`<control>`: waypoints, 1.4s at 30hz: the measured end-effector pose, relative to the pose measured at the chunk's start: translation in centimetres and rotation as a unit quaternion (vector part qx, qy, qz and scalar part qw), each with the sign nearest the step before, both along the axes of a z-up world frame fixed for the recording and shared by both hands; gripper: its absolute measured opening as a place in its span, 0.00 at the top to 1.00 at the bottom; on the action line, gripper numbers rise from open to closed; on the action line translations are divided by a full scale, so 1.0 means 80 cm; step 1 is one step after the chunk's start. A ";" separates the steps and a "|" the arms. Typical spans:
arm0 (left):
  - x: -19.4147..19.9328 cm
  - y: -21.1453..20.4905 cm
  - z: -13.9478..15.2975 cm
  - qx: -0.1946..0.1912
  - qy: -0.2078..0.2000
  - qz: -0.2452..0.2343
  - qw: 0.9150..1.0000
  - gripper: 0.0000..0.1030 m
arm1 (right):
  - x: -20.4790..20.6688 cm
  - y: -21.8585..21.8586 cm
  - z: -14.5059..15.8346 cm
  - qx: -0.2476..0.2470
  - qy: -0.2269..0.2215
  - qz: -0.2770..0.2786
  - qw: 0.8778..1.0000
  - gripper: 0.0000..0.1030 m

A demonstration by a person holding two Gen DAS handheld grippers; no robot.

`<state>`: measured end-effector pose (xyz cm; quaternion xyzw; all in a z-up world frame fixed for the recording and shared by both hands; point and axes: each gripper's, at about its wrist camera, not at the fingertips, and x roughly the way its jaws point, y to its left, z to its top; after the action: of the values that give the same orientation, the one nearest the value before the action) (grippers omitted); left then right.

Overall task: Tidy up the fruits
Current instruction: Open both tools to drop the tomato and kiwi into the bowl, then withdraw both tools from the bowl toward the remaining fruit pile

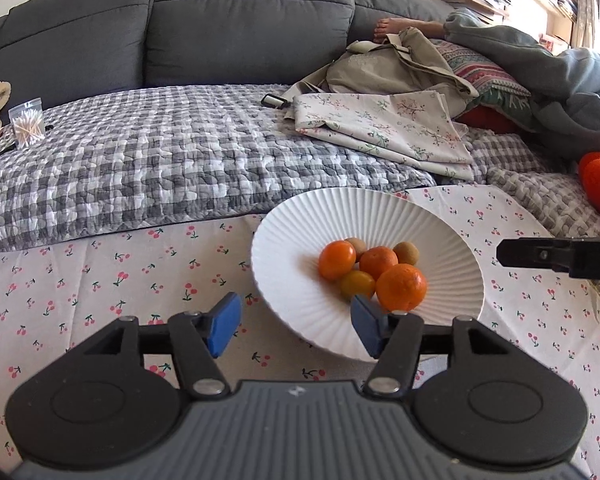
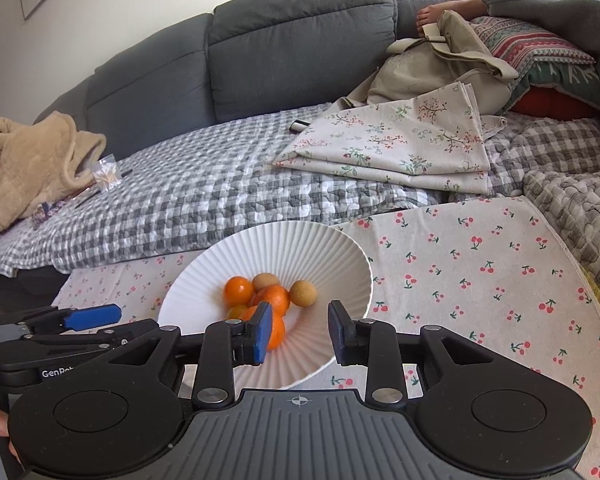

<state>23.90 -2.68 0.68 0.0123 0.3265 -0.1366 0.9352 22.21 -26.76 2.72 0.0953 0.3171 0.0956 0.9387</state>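
1. Six fruits (image 1: pixel 374 274) are seen piled in the middle of the white bowl (image 1: pixel 452 240), which stands on the cherry cloth (image 1: pixel 100 280) near the sofa (image 1: pixel 220 20).
2. The left gripper (image 1: pixel 296 322) is held spread and empty at the bowl's near rim.
3. The right gripper (image 2: pixel 298 330) is parted a little, with nothing pinched between its pads.
4. No loose fruit is visible on the cloth, so sorting looks nearly finished.
5. Both grippers are best drawn back clear of the rim, so that the bowl is not tipped.
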 end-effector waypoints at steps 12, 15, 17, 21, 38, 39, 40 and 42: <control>-0.052 0.009 0.001 0.036 0.006 -0.014 0.999 0.31 | -0.053 0.024 0.009 0.003 0.011 0.053 0.999 0.45; -0.064 0.014 0.002 0.035 0.012 -0.009 0.999 0.28 | -0.065 0.026 0.011 0.006 0.017 0.060 0.998 0.36; -0.071 0.018 0.003 0.033 0.017 -0.005 0.999 0.27 | -0.072 0.032 0.014 0.001 0.015 0.067 0.998 0.31; -0.087 0.020 0.005 0.038 0.014 -0.006 0.999 0.16 | -0.083 0.041 0.017 0.003 0.015 0.078 0.997 0.24; -0.156 0.026 -0.013 0.037 0.041 -0.056 0.997 0.10 | -0.120 0.060 0.019 0.014 0.040 0.098 0.994 0.14; -0.161 0.024 -0.016 0.036 0.043 -0.061 0.997 0.10 | -0.122 0.060 0.018 0.014 0.042 0.098 0.994 0.14; -0.165 0.021 -0.019 0.036 0.047 -0.066 0.996 0.10 | -0.125 0.061 0.018 0.013 0.044 0.098 0.994 0.14; -0.173 0.015 -0.025 0.037 0.053 -0.079 0.995 0.10 | -0.130 0.063 0.016 0.011 0.046 0.101 0.994 0.14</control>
<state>10.02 -1.46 -1.33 0.0654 0.3788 -0.1985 0.9016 11.82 -21.74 3.97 0.0774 0.3668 0.1889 0.9076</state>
